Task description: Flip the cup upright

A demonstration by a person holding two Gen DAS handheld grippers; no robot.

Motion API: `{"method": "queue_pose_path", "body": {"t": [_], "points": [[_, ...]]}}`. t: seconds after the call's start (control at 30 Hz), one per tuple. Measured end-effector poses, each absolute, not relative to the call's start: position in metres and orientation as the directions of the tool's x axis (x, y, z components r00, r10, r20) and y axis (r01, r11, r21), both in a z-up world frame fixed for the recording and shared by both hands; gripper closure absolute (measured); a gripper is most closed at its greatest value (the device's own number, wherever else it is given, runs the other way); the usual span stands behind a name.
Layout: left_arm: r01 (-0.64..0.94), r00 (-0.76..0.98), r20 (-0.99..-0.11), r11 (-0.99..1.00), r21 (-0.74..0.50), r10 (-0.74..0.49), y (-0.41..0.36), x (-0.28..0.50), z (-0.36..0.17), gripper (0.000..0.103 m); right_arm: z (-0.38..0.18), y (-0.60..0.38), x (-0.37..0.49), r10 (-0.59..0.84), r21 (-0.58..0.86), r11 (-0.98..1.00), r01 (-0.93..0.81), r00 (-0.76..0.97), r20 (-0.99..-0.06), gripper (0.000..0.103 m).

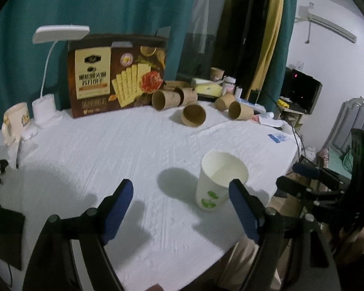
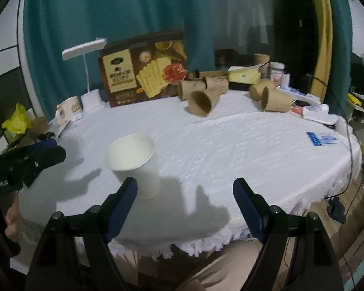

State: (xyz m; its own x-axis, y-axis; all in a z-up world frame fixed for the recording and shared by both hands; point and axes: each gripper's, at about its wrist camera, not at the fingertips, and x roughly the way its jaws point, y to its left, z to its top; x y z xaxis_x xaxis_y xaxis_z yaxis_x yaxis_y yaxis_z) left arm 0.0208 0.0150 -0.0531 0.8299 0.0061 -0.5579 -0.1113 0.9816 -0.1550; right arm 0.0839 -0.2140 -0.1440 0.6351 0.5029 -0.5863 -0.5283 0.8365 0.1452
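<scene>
A white paper cup with a green leaf print stands upright, mouth up, on the white tablecloth near the table's front edge. My left gripper is open, its blue pads far apart. The cup sits just ahead of its jaws, close against the right fingertip; the other pad is well clear of it. In the right wrist view the same cup stands just beyond the left fingertip of my right gripper, which is open with nothing between its pads. The left gripper shows at that view's left edge.
Several brown paper cups lie on their sides at the back, by a cracker box, a white desk lamp and a mug. A blue-and-white packet lies at the right. The fringed table edge runs close below.
</scene>
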Motion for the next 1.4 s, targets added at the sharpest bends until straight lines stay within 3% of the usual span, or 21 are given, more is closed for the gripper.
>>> {"method": "queue_pose_path", "body": {"t": [0.37, 0.6, 0.87, 1.03, 1.4], "points": [[-0.121, 0.909, -0.411, 0.988, -0.095, 0.072, 0.005, 0.009, -0.016, 0.013, -0.092, -0.244, 0.078, 0.469, 0.109, 0.868, -0.484, 0.729, -0.499, 0.024], [-0.082, 0.944, -0.327, 0.993, -0.087, 0.049, -0.003, -0.001, 0.006, 0.006, -0.060, -0.252, 0.066, 0.466, 0.088, 0.874, -0.478, 0.773, -0.430, 0.024], [-0.079, 0.969, -0.241, 0.995, -0.065, 0.062, -0.008, -0.017, 0.026, 0.005, -0.034, -0.255, 0.048, 0.472, 0.072, 0.874, -0.480, 0.807, -0.356, 0.024], [-0.096, 0.968, -0.240, 0.993, -0.075, 0.076, -0.001, -0.021, 0.028, 0.005, -0.028, -0.251, 0.039, 0.483, 0.064, 0.869, -0.491, 0.812, -0.327, 0.023], [-0.121, 0.957, -0.276, 0.988, -0.100, 0.090, 0.012, -0.019, 0.017, 0.005, -0.041, -0.229, 0.048, 0.497, 0.065, 0.857, -0.511, 0.786, -0.369, 0.023]]}}
